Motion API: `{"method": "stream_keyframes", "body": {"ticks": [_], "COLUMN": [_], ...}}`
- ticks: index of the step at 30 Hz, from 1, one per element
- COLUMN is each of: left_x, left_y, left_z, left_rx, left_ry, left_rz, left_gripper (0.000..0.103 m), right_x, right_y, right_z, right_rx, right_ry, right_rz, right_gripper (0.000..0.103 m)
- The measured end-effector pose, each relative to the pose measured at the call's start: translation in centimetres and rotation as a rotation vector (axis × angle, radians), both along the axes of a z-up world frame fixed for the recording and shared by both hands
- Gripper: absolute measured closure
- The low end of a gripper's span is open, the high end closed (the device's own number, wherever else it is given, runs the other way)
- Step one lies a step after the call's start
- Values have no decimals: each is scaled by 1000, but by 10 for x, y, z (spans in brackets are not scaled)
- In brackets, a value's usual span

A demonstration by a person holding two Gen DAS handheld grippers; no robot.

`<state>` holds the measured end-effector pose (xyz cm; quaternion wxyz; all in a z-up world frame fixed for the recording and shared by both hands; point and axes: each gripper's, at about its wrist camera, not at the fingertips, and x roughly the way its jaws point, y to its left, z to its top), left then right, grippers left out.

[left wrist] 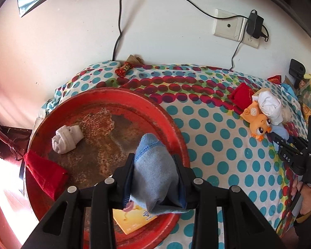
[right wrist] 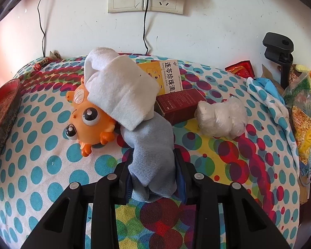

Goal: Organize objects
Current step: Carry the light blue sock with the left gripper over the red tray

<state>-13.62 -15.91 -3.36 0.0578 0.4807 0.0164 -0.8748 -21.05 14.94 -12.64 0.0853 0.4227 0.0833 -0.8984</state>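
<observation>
The left gripper [left wrist: 155, 178] holds a blue sock [left wrist: 153, 178] above the near right part of the red tray [left wrist: 105, 95], and its fingers [left wrist: 127, 178] pinch the soft bundle from both sides. In the tray a rolled grey sock [left wrist: 66, 139] already lies at the far left, a red cloth [left wrist: 45, 174] hangs over the left rim, and a yellow box [left wrist: 132, 221] lies at the near edge under the gripper. The right gripper [right wrist: 153, 174] is over the dotted worktop cover [right wrist: 41, 166], and its fingers [right wrist: 181, 176] pinch the near end of a grey-blue sock [right wrist: 151, 145]. The far end of this sock goes under a white sock [right wrist: 120, 89], which rests on an orange toy [right wrist: 89, 118] and against a yellow medicine box [right wrist: 165, 76]. Just to the right are a dark red box [right wrist: 176, 105] and a white wrapped bundle [right wrist: 221, 118]. I judge that all the socks are light, soft and easy to squeeze, so they will not break, but they can unroll or drag a neighbour along (the white sock may slide off when the grey-blue one is pulled). It seems best to take a sock at the thick middle of its roll, where the layers stay together. The toy looks smooth and rounded, so a grip across its body may slip; the boxes are stiff and are better held across their narrow sides.
</observation>
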Motion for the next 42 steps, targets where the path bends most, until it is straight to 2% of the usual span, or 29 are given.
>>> {"method": "stream_keyframes", "body": {"ticks": [6, 14, 23, 31, 36, 39, 42], "left_x": [8, 17, 23, 28, 34, 42, 53], "left_y": [-37, -80, -109, -119, -121, -121, -121], "left_z": [-5, -26, -42, -52, -57, -56, -52], "left_rx": [-5, 3, 7, 6, 13, 32, 57], "left_ry": [-8, -39, -54, -48, -50, -39, -24], "left_rz": [59, 136, 160, 157, 155, 152, 140], "left_gripper": [68, 68, 67, 65, 61, 52, 49], "right_x": [0, 0, 0, 2, 3, 4, 4], "right_y": [-1, -3, -4, -8, -11, -15, -16], "right_z": [0, 1, 1, 1, 1, 1, 2], "right_rx": [6, 13, 35, 61, 82, 108, 118], "right_ry": [0, 0, 6, 14, 21, 29, 33], "right_rz": [0, 0, 1, 1, 0, 1, 3], "right_gripper": [71, 71, 71, 71, 71, 71, 71]}}
